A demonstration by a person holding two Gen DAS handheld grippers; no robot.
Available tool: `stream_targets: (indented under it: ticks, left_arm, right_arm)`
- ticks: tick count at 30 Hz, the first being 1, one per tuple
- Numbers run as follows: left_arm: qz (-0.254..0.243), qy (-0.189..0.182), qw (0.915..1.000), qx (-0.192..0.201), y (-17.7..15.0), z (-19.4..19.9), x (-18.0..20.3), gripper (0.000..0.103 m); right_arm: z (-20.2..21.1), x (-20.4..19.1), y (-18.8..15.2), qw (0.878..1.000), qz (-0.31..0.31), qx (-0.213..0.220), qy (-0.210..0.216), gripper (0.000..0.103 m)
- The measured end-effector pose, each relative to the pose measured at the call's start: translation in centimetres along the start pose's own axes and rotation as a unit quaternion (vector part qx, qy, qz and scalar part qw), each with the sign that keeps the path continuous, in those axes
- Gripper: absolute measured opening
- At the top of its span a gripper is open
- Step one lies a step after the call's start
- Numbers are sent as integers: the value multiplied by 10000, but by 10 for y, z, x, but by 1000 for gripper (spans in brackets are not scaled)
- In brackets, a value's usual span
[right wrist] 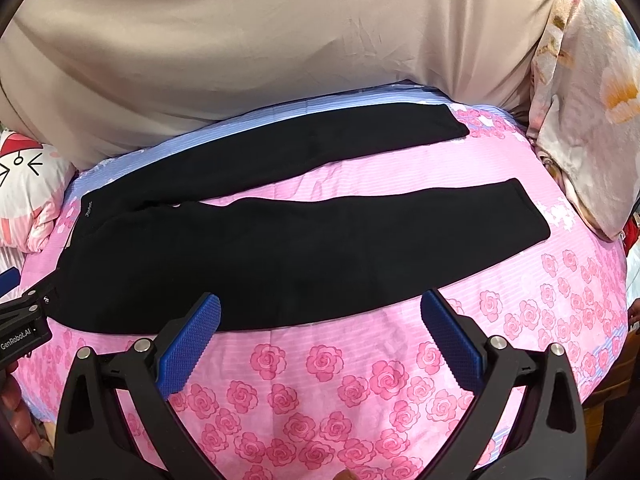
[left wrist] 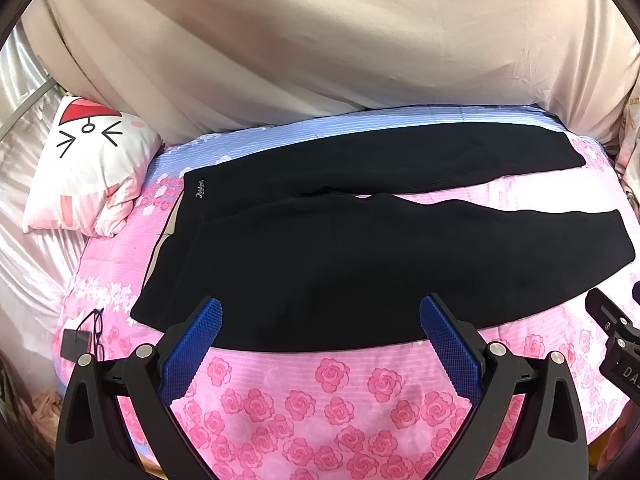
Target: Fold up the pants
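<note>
Black pants [left wrist: 320, 248] lie flat on a pink rose-print bedspread [left wrist: 320, 392], waistband to the left, both legs stretched to the right and spread apart. My left gripper [left wrist: 320, 308] hovers open over the near edge of the seat, blue pads wide apart, nothing held. In the right wrist view the pants [right wrist: 280, 248] lie the same way, and my right gripper [right wrist: 320, 304] is open above the near leg's lower edge, empty. The left gripper's body [right wrist: 24, 320] shows at the left edge there; the right gripper's body [left wrist: 616, 340] shows at the right edge of the left view.
A cat-face pillow [left wrist: 92, 168] lies left of the waistband. A beige sheet [left wrist: 320, 40] rises behind the bed. A floral pillow [right wrist: 592, 112] stands at the right. Glasses and a small dark tag [left wrist: 86, 338] lie near the bedspread's left edge.
</note>
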State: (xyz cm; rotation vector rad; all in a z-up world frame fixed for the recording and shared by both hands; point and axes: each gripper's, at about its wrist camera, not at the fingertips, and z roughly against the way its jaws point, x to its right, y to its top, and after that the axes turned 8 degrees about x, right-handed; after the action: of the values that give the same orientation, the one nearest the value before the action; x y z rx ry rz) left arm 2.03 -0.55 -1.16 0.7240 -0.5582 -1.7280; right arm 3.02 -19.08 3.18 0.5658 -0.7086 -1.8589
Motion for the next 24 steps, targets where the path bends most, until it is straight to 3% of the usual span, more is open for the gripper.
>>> stream_targets:
  ticks: [8,15,20,24]
  left_arm:
    - [-27,-65,10000,-35,1,-8,-7,98]
    - [73,-8,10000,-20,15,-43,-52,98]
    - [238,235,9991,-252,52,-106,-103,98]
    - [621,675,9956,-203,81,-147,-135,98]
  right_arm:
    - [-6,-1,-1,9998,-54,-51,-163,98]
    - [-26,2,7,9990,-34,-89,-426,98]
    - [-58,54,58,9983,-63,88,-579,98]
    - [-125,137,136,9976,26,289,-632,98]
